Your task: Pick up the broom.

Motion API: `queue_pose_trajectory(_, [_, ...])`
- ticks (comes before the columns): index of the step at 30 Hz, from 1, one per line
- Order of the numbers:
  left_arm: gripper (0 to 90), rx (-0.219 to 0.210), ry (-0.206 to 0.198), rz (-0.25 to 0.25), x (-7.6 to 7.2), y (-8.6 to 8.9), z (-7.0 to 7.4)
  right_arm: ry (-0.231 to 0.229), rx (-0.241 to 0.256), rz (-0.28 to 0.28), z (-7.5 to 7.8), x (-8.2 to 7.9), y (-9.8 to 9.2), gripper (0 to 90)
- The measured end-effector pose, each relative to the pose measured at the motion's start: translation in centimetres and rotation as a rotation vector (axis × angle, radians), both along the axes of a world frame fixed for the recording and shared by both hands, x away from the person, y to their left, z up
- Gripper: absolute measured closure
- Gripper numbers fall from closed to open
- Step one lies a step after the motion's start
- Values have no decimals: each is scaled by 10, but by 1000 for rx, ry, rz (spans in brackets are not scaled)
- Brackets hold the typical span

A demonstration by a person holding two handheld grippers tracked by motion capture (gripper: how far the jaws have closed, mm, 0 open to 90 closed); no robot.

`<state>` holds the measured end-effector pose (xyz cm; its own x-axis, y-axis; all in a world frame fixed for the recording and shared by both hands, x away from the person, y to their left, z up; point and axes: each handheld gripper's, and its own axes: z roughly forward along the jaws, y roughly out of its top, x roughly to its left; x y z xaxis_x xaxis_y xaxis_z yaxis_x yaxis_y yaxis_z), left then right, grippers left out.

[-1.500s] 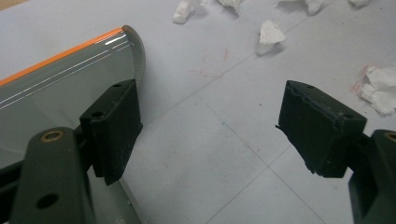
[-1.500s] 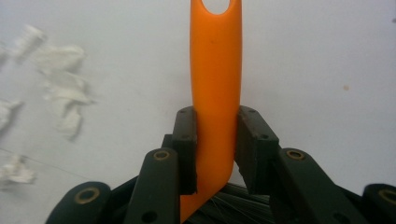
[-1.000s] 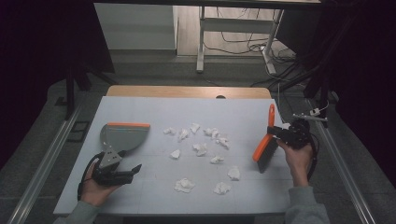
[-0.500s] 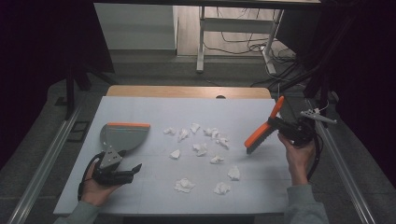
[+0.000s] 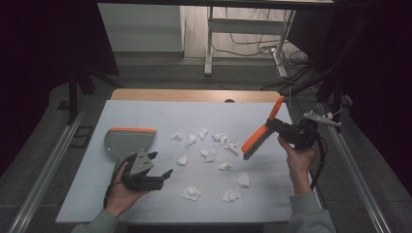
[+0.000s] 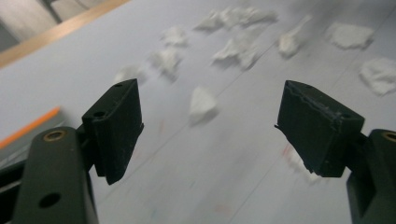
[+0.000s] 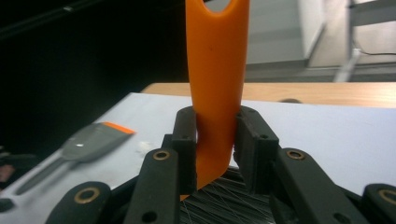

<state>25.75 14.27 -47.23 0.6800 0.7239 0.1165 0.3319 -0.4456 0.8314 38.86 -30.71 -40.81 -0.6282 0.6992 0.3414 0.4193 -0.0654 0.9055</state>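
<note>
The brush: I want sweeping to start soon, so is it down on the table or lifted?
Lifted. The right gripper clamps the brush by its orange handle, tilted, above the table.

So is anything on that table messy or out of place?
Yes: crumpled white paper scraps lie scattered loose across the middle of the white table, like litter. The grey dustpan lies flat at the left. The right tool grips an orange brush tilted above them. Nothing looks broken.

Tool [image 7: 215,140] clamping orange brush handle [image 7: 215,70], grey dustpan [image 7: 91,140] left
</note>
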Motion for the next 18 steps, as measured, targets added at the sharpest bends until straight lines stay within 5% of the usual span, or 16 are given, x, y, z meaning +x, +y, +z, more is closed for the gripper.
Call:
queue_pose_trajectory(6, [239, -30, -30, -46, 18, -40, 6, 0, 30, 80, 3, -5, 28, 699])
queue_pose_trajectory(18, [242, -60, -24, -98, 35, -83, 2, 25, 48, 107, -6, -7, 53, 699])
